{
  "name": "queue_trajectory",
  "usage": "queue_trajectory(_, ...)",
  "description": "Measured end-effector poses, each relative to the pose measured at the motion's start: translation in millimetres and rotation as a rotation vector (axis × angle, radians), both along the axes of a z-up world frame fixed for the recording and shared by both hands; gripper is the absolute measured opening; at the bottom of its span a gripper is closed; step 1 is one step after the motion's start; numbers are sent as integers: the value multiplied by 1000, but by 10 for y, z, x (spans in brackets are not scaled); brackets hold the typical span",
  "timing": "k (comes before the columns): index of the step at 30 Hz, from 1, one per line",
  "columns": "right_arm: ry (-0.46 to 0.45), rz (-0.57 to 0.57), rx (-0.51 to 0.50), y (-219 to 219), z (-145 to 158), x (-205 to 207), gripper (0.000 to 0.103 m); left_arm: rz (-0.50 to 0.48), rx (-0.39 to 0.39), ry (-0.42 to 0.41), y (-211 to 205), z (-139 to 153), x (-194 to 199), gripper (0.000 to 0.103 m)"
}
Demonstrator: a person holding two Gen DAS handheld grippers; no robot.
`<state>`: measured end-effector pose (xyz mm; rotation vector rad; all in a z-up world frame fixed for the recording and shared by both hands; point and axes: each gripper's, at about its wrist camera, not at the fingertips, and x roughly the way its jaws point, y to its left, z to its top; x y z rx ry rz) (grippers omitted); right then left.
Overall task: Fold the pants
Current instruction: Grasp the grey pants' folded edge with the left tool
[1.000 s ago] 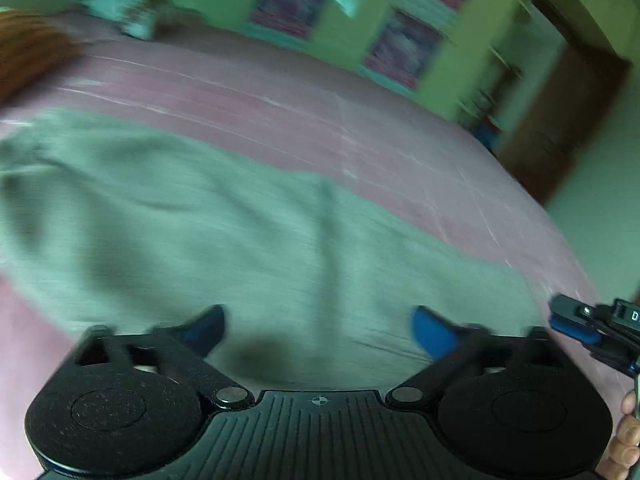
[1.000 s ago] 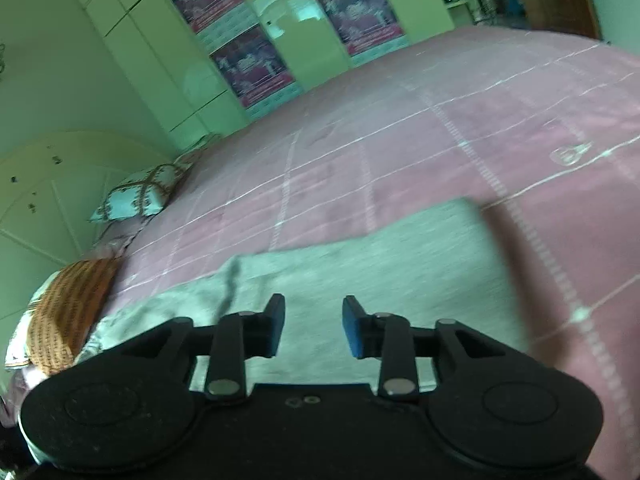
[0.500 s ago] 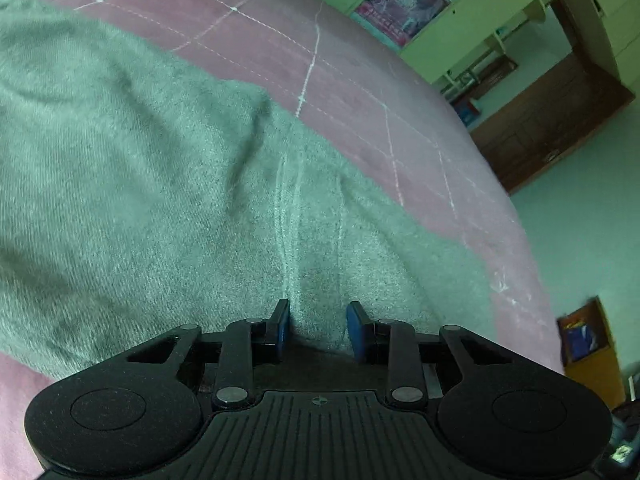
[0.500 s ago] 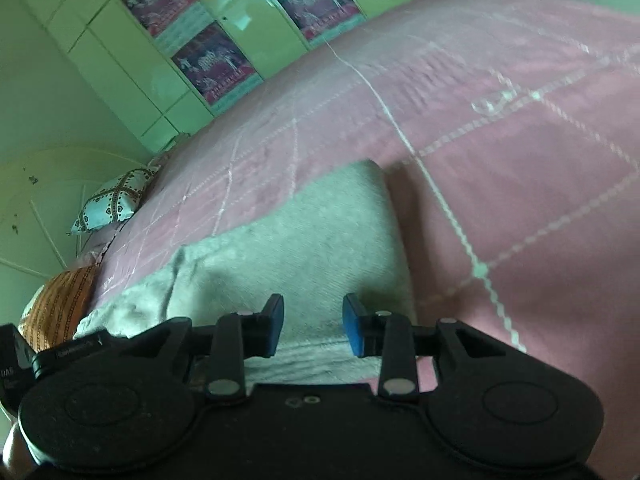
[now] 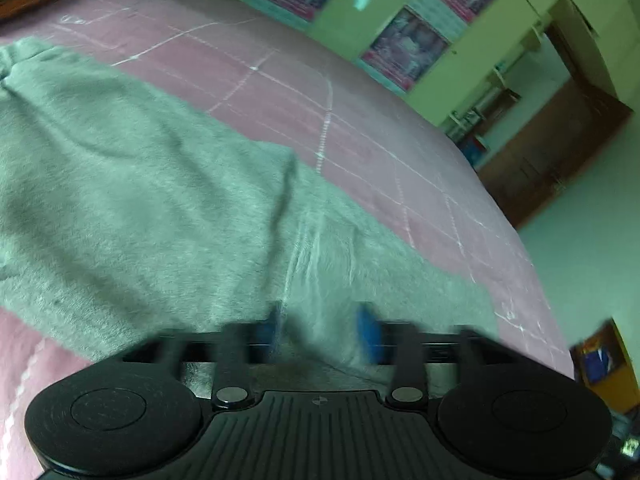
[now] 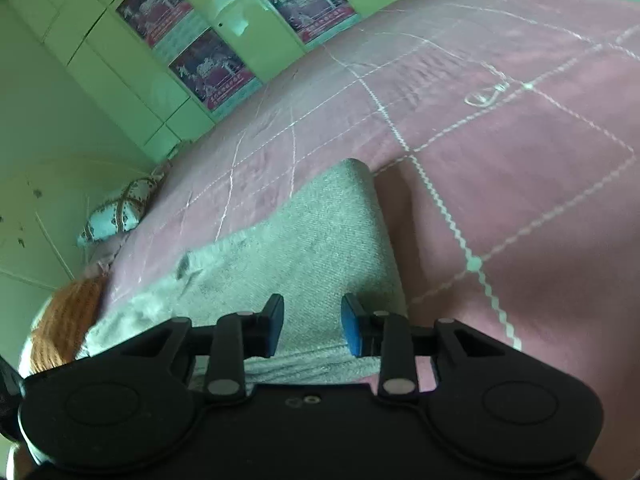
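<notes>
Grey pants (image 5: 160,208) lie spread on a pink quilted bed (image 5: 360,128). In the left wrist view my left gripper (image 5: 322,330) sits low over the near edge of the cloth by a seam; its blue-padded fingers are blurred and partly apart, with cloth between them. In the right wrist view the pants (image 6: 320,248) end in a straight edge. My right gripper (image 6: 312,326) is at the near edge of that end, fingers a small gap apart with cloth between them. Whether either grips the cloth is unclear.
Green wardrobes with posters (image 6: 200,64) stand behind the bed. A patterned pillow (image 6: 116,212) and an orange cushion (image 6: 68,320) lie at the bed's head. A brown door (image 5: 560,160) is at the right in the left wrist view.
The left gripper went from wide open to nearly closed on the cloth edge, then lifted and tilted up, its fingers a little wider now. The right gripper moved toward the pants' end.
</notes>
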<state>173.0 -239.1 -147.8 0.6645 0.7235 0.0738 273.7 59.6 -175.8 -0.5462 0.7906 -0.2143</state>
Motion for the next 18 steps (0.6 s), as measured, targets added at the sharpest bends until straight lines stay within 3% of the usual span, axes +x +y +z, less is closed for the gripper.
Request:
queue_trajectory(6,-1,12,-3,2,2,23,27,-25,-6,71,-102,-166,109,66)
queue_trajectory(8,3,13,-6,4,-4,28,26,-20,-52,89,-96,-216,158,42)
queue_trajectory(9,5,12,-6,2,-7,31,26,-17,-64,106,-87,-241,194,20)
queue_trajectory(10,7,11,-8,-1,-9,34,25,-16,-82,102,-93,-271,212,17)
queue_trajectory(15,-20,38,-48,47,79,46,26,0,-130,-60,11,-49,32,14)
queue_trajectory(17,-51,65,-70,106,154,35,26,-15,-89,-91,26,-3,-32,14)
queue_trajectory(18,-42,72,-67,125,135,47,26,-18,-44,-64,16,-54,-28,15)
